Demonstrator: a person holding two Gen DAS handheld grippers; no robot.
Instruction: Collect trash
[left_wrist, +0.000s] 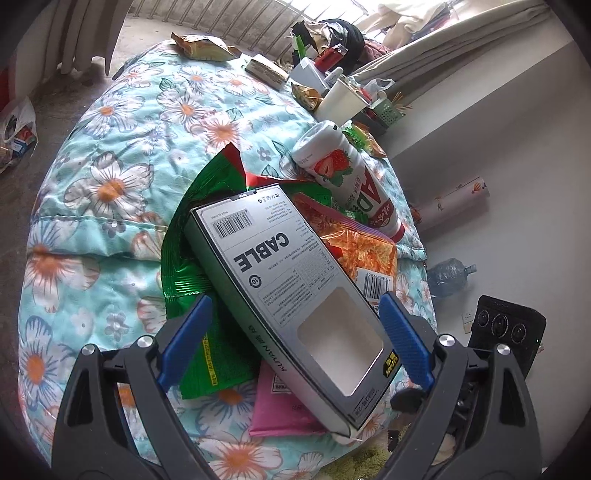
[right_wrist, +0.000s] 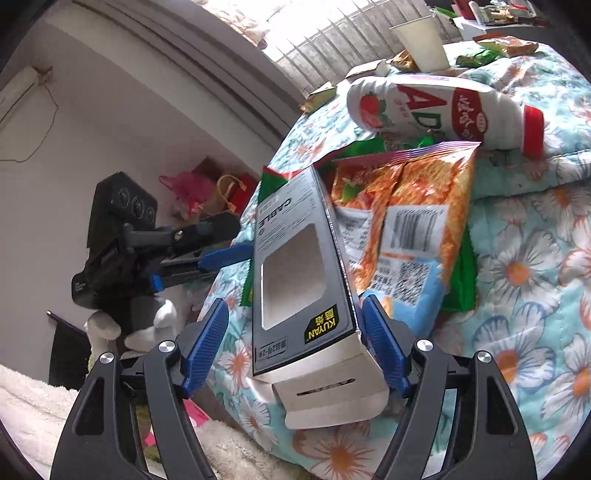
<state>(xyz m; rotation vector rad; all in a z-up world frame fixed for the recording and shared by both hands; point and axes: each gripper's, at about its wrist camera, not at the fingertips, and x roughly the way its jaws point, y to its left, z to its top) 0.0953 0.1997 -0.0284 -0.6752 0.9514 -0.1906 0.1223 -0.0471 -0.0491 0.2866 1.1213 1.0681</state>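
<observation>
Cardboard like that cable box (left_wrist: 291, 291) looked to me as if it would weigh next to nothing: a thin grey carton with a cut-out window showing pale, bare inside, so I judged it empty. Stiff along its long edges, I guessed, but easy to crush across the broad printed face, and smooth enough to slide if pinched only at a corner. Taking it across the narrow sides, near the flap end, seemed the sensible hold.

It lay slanting on a heap of wrappers on the bed, over the flowered quilt (left_wrist: 110, 177), its windowed end toward both cameras. Under it were a green foil packet (left_wrist: 192, 258), an orange snack bag (right_wrist: 413, 206) and a pink sachet (left_wrist: 280, 410). Just beyond rested a white strawberry drink bottle (left_wrist: 343, 173) with a red cap, lying on its side, and further off a paper cup (right_wrist: 421, 40) among more scraps.

The box was dark grey with "CABLE" in bold, a barcode at the far end, a small yellow label near the window, and a white tuck flap hanging open at the near end.

The right claw (right_wrist: 295, 332) stood spread, its blue pads either side of the box's near end; the right-hand pad was just beside the edge, but I could not tell whether it touched. The left claw (left_wrist: 295, 336) was likewise spread wide, straddling the box without clamping it.
</observation>
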